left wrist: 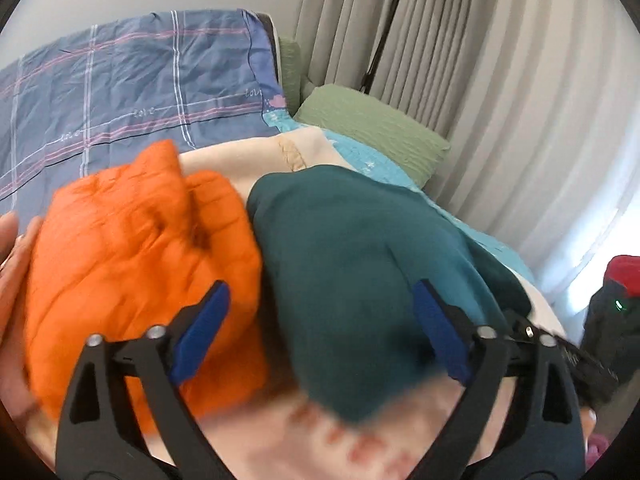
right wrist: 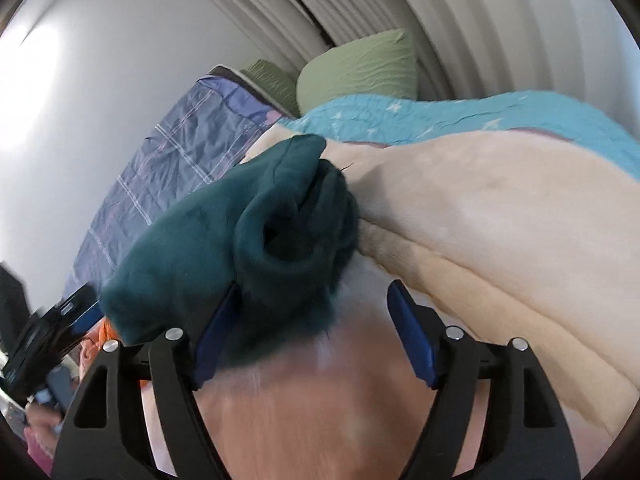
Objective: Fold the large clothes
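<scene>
A dark teal fleece garment [left wrist: 352, 264] lies bunched on a cream blanket [left wrist: 256, 156] on the bed, next to a crumpled orange garment [left wrist: 132, 248]. My left gripper [left wrist: 320, 328] is open, its blue pads straddling the seam between the orange and teal clothes, just above them. In the right wrist view the teal garment [right wrist: 240, 240] is a rolled heap on the cream blanket [right wrist: 500, 240]. My right gripper [right wrist: 316, 328] is open; its left pad touches the teal heap's near edge, nothing is clamped.
A blue plaid duvet [left wrist: 120, 92] covers the bed's far left. Green pillows [left wrist: 372, 128] and a turquoise star quilt [right wrist: 460, 120] lie at the head. Grey curtains [left wrist: 500, 80] hang behind. A bare hand [left wrist: 12, 280] shows at the left edge.
</scene>
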Motion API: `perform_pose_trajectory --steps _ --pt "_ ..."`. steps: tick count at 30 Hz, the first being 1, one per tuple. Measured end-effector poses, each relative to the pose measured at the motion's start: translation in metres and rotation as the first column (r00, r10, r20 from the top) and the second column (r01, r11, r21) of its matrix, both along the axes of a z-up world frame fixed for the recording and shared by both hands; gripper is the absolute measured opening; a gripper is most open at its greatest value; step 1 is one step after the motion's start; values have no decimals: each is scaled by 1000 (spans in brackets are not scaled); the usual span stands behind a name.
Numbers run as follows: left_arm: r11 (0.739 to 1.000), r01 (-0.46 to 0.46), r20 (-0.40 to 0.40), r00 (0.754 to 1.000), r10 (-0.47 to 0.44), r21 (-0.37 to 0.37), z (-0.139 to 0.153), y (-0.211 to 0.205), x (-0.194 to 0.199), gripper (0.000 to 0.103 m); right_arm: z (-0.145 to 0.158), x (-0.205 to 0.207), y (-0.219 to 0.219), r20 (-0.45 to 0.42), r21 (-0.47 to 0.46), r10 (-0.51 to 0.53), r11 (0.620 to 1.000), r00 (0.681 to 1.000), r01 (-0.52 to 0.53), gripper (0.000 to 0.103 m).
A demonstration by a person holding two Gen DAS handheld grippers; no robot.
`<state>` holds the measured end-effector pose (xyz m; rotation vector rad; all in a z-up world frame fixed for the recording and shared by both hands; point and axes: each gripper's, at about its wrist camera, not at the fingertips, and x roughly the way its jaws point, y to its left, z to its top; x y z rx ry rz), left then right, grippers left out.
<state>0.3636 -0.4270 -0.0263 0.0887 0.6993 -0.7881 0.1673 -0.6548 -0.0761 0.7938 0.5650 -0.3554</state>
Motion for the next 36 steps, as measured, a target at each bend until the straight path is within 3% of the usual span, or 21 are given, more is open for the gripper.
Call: perform_pose_trajectory --steps 2,6,7,11,17,25,36 --pt "1000 17 63 998 -19 26 7 22 -31 101 17 -17 17 -24 -79 14 997 1000 -16 78" --pt "997 39 225 973 -52 61 33 65 -118 101 78 -66 83 27 -255 49 966 998 -41 97" --pt "998 33 236 971 -45 53 39 74 -134 101 98 -84 105 55 -318 51 948 997 -31 102" --pt "999 -33 244 969 41 -36 59 116 -197 101 147 -136 171 61 -488 36 873 998 -2 102" --pt "996 -76 378 922 87 -44 71 159 -274 101 172 -193 225 92 -506 40 863 995 13 102" --pt "998 -55 361 930 66 -40 66 202 -330 101 180 -230 270 92 -517 22 856 995 29 102" --pt "995 -85 406 908 98 -50 76 255 -373 101 179 -245 309 52 -540 35 842 998 -1 102"
